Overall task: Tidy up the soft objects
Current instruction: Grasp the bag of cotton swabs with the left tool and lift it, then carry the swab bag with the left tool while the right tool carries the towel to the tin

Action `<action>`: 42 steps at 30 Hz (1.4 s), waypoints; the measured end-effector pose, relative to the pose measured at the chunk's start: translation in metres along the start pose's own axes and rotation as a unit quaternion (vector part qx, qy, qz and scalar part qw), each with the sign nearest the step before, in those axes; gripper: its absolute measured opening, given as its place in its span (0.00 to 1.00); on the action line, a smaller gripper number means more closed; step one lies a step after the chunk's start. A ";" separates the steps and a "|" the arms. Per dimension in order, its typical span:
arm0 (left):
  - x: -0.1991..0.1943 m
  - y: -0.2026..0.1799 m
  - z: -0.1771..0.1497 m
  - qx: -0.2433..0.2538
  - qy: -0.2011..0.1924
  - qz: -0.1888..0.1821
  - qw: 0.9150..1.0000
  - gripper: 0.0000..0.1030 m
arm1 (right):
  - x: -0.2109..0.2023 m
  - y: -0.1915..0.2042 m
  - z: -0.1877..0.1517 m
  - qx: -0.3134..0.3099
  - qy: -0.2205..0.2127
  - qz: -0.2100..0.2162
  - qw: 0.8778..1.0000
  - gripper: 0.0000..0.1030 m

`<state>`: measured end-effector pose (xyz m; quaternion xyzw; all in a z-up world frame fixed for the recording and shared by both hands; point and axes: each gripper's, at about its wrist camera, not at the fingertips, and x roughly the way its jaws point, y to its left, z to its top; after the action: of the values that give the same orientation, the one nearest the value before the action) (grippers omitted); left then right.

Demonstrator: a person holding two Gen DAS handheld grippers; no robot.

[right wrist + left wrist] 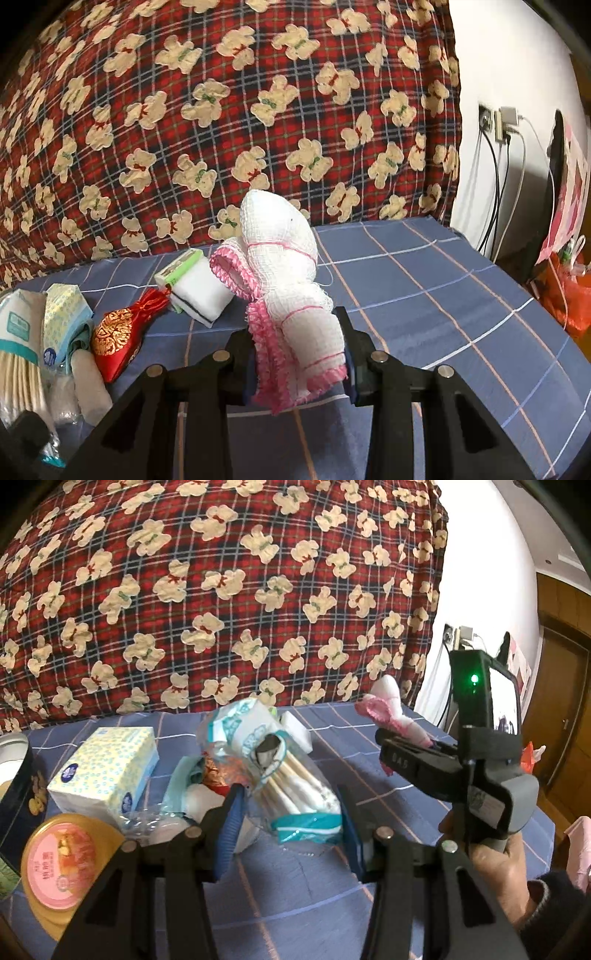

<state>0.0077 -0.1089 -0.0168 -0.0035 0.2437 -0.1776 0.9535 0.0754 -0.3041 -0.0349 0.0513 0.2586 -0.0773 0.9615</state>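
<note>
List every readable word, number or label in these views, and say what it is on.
"0A5", roughly: raised characters on the black right gripper body.
Pink-lidded round cup: red print, too blurred to read.
Yellow-and-blue dotted tissue pack: round blue logo, unreadable.
White-and-teal plastic bag of wooden sticks: lettering unreadable.
Green-and-white small box: print too small.

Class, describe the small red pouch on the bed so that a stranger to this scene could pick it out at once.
Start at the blue checked sheet below the red bear-print quilt. Left of the right gripper, which holds a white and pink mesh cloth, lies the red pouch. Only it is shiny red satin with gold embroidery and a gathered neck.
</note>
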 end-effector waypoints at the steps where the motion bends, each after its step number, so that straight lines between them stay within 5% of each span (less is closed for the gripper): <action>1: -0.003 0.001 -0.001 0.001 -0.002 0.001 1.000 0.47 | -0.001 0.002 0.000 -0.003 -0.002 -0.002 1.000 0.37; 21: -0.041 0.049 -0.005 -0.008 -0.020 0.025 0.999 0.47 | -0.039 0.040 -0.021 -0.023 -0.017 0.006 1.000 0.37; 42: -0.083 0.113 -0.009 -0.031 -0.036 0.069 0.996 0.47 | -0.085 0.132 -0.036 -0.050 -0.048 0.092 0.993 0.37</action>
<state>-0.0267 0.0265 0.0030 -0.0220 0.2144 -0.1031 0.9710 0.0080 -0.1587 -0.0148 0.0231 0.2099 0.0224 0.9772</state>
